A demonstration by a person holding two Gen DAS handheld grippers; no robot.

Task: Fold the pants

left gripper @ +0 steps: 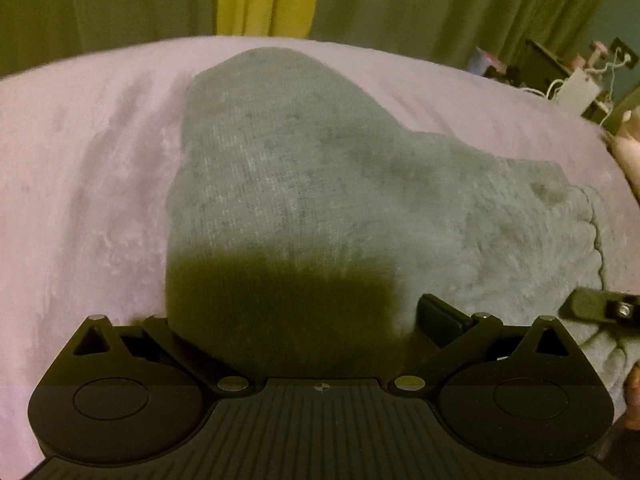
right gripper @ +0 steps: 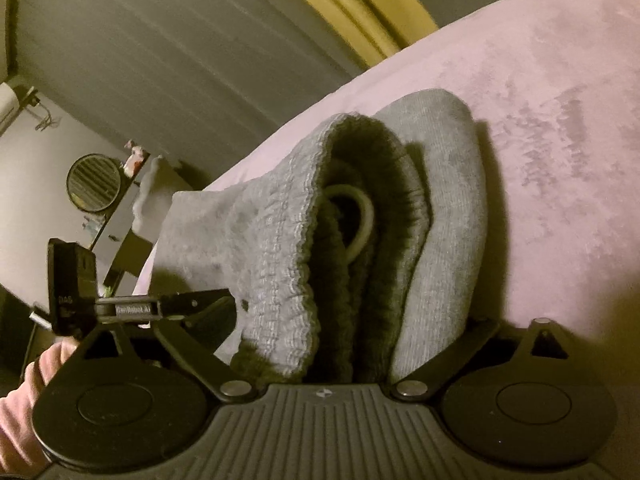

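The grey pants are lying part-folded on the pink blanket; both grippers, left gripper and right gripper, are standing wide around thick fabric, grip unclear; squaring the waistband edges looks wise.

Left gripper fingers behind grey pants.

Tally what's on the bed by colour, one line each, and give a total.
Grey: 1, the pants, bunched at the waistband
Pink: 1, the bed cover
Black: 2, the left claw and right claw
Total: 4
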